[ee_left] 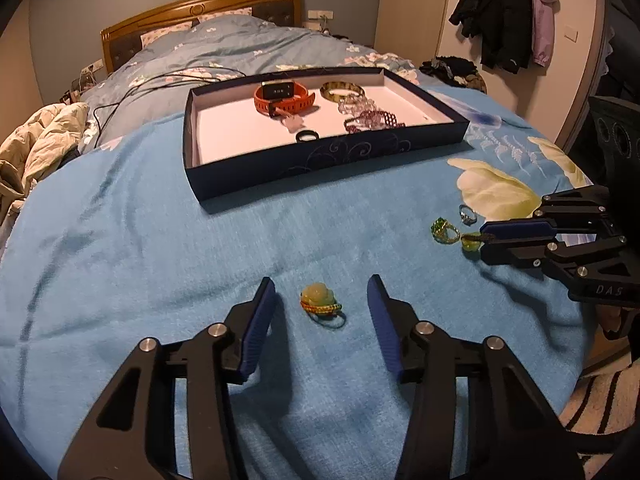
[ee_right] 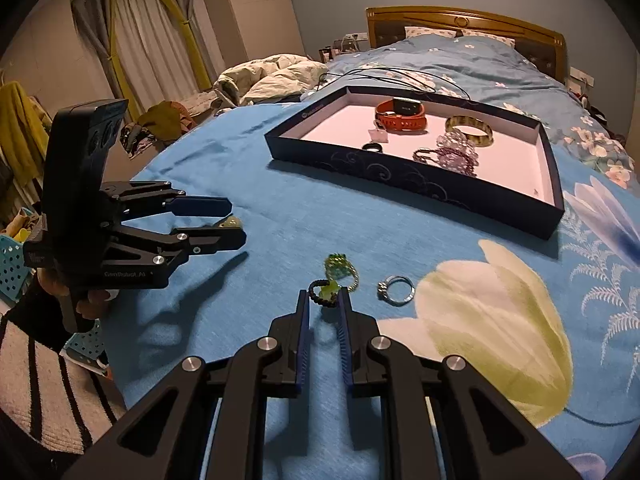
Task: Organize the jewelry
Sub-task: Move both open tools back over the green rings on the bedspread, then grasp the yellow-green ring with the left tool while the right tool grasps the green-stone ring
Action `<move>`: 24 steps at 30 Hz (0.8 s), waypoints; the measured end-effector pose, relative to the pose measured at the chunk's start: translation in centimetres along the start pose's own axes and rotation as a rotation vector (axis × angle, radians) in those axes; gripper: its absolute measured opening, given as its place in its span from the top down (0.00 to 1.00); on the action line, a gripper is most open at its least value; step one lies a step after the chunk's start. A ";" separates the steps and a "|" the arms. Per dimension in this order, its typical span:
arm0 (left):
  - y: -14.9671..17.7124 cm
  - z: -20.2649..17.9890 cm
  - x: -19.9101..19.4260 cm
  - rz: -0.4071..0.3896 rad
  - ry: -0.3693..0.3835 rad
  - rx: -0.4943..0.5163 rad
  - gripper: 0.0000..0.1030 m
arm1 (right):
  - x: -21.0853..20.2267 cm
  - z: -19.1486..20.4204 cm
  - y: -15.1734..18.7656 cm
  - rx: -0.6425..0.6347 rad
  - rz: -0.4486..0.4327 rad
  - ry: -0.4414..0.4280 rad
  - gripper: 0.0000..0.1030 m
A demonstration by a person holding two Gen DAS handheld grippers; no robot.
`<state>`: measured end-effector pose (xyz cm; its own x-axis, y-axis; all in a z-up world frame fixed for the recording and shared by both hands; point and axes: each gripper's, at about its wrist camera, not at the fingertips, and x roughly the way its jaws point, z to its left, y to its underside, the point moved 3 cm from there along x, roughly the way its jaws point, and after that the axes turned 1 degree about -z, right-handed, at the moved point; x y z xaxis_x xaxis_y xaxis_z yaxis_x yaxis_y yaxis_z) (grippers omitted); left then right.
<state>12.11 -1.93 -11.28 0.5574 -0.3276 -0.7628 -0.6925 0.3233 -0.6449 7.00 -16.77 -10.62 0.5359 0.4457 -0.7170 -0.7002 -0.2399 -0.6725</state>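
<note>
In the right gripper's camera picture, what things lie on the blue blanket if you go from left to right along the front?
Left gripper → green pendant on a dark cord, between the right gripper's fingers → silver ring → big pale flower print.

A bedroom: bed [ee_left: 240,48], wooden headboard [ee_right: 472,20], seemingly hung coats [ee_left: 504,12].

The left fingers [ee_right: 208,208] partly hide a pale charm [ee_right: 229,222]; the tray's tiny pink piece [ee_left: 294,123] (maybe a tag) is unreadable.
</note>
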 end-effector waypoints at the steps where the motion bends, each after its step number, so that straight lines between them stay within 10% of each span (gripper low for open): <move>1: 0.0 0.0 0.2 0.011 -0.005 0.001 0.58 | 0.0 -0.1 0.1 0.002 0.003 0.003 0.88; 13: 0.1 0.0 0.3 0.012 -0.009 -0.009 0.82 | 0.2 -0.9 0.4 0.027 -0.002 0.010 0.88; 24: 0.2 0.0 0.1 0.003 -0.011 -0.023 0.82 | -0.1 -1.2 0.2 0.040 -0.020 0.009 0.88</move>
<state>11.99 -1.93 -11.50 0.5602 -0.3165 -0.7655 -0.7048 0.3033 -0.6412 7.41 -17.86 -10.91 0.5537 0.4423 -0.7055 -0.7077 -0.1966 -0.6786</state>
